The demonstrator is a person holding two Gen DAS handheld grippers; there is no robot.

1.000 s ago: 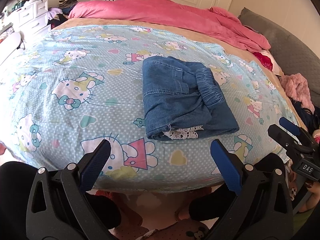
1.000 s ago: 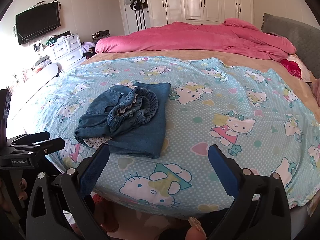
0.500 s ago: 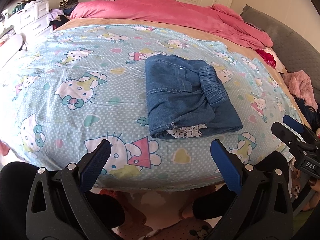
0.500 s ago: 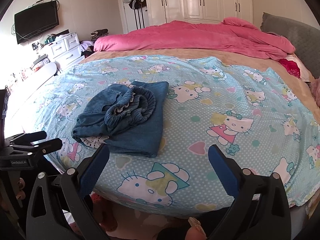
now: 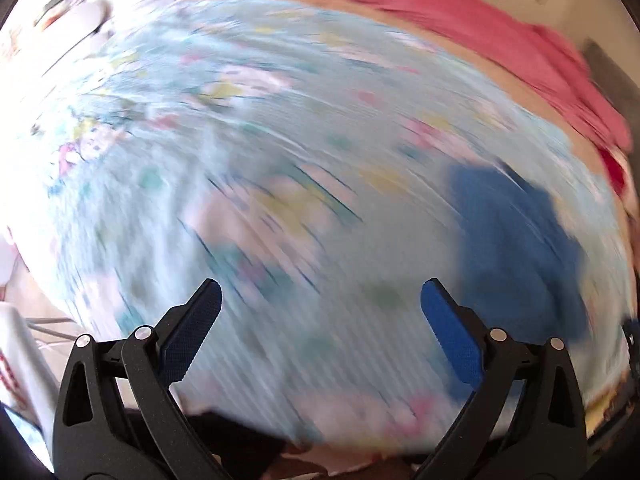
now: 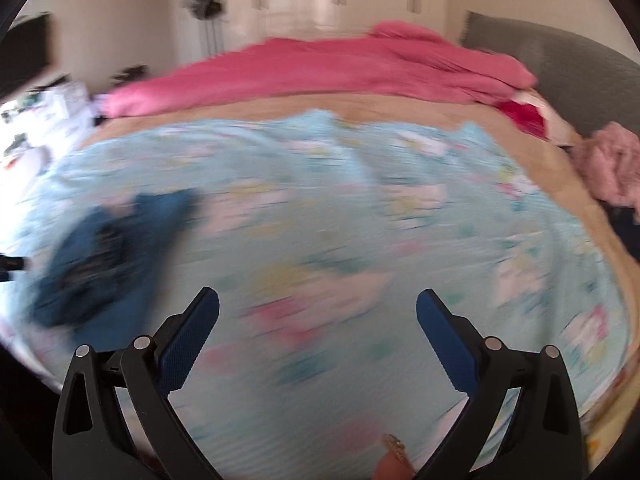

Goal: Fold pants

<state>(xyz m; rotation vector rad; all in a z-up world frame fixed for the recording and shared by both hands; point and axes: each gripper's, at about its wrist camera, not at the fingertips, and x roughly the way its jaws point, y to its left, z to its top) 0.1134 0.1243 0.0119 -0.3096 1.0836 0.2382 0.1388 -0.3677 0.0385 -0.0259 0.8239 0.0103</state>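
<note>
Both views are blurred by motion. The folded blue denim pants (image 5: pixel 516 248) lie on the light blue cartoon-print sheet (image 5: pixel 304 168), at the right of the left wrist view and at the left of the right wrist view (image 6: pixel 108 256). My left gripper (image 5: pixel 320 296) is open and empty, over the sheet well left of the pants. My right gripper (image 6: pixel 318 304) is open and empty, over the sheet to the right of the pants. Neither gripper touches the pants.
A pink duvet (image 6: pixel 320 68) lies across the far side of the bed, with a grey headboard (image 6: pixel 568 64) and a pink garment (image 6: pixel 612 168) at the right. White wardrobes (image 6: pixel 312 4) and a dresser (image 6: pixel 52 100) stand behind.
Both grippers have swung apart fast: the left view turned left so the pants slid to its right, the right view turned right so the pants slid to its left. The pants stay folded.
</note>
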